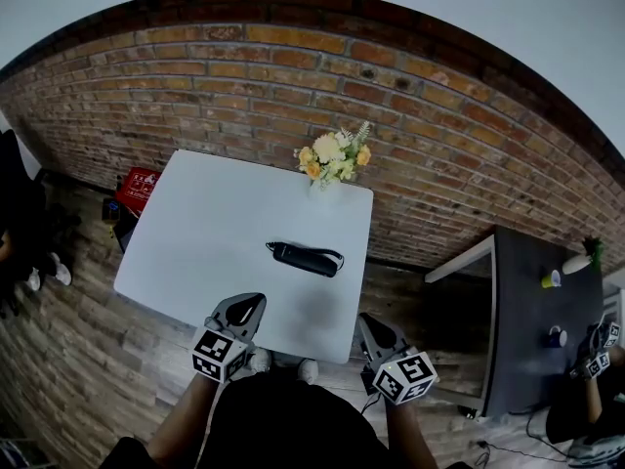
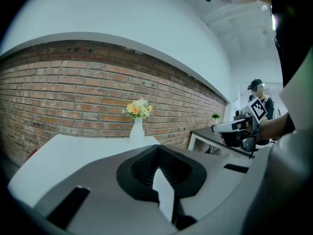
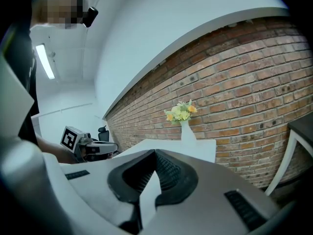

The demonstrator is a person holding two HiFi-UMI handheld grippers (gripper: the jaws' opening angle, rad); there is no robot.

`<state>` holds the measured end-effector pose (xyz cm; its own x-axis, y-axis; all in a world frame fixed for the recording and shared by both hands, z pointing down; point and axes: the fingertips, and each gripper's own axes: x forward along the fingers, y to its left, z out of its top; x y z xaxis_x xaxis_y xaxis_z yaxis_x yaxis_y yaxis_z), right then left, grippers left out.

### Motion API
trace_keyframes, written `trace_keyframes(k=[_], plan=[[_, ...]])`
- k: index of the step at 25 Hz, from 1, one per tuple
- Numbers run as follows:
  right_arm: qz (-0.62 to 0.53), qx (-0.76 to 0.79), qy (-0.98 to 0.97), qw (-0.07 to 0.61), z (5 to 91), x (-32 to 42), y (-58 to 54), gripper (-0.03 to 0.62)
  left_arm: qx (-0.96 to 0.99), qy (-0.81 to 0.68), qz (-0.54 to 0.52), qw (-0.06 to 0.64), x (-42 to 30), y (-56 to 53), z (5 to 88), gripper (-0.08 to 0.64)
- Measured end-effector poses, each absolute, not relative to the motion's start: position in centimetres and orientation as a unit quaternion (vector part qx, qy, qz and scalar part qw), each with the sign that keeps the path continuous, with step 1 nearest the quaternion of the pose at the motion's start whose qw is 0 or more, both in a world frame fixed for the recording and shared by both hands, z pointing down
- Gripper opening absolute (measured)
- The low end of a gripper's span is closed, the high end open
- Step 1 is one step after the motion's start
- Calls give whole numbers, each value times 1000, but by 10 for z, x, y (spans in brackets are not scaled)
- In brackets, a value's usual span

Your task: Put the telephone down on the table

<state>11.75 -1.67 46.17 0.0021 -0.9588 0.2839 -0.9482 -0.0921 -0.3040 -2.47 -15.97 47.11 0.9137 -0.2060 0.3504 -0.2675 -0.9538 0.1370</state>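
Note:
The telephone [image 1: 305, 258], a black handset with a cord, lies flat on the white table [image 1: 205, 242], right of its middle. My left gripper [image 1: 248, 304] hangs over the table's near edge, short of the handset, its jaws shut with nothing between them. My right gripper [image 1: 371, 324] hovers just off the near right corner, also shut and empty. In the left gripper view the closed jaws [image 2: 157, 150] point toward the vase, and the right gripper [image 2: 234, 127] shows beside them. In the right gripper view the closed jaws [image 3: 155, 153] face the table [image 3: 195, 146], with the left gripper [image 3: 95, 148] at the left.
A white vase of yellow flowers [image 1: 334, 159] stands at the table's far edge, against the brick wall [image 1: 293, 76]. A dark table [image 1: 542, 320] with cups sits at the right, where another person [image 1: 596, 355] holds grippers. A red box [image 1: 140, 186] lies on the floor at left.

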Motion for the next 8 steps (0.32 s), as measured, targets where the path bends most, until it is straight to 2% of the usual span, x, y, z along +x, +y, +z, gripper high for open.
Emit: trace_keyframes(k=[8], plan=[[-206, -718, 665, 9, 460, 109, -26, 21, 977, -90, 164, 101, -28, -166, 467, 14]])
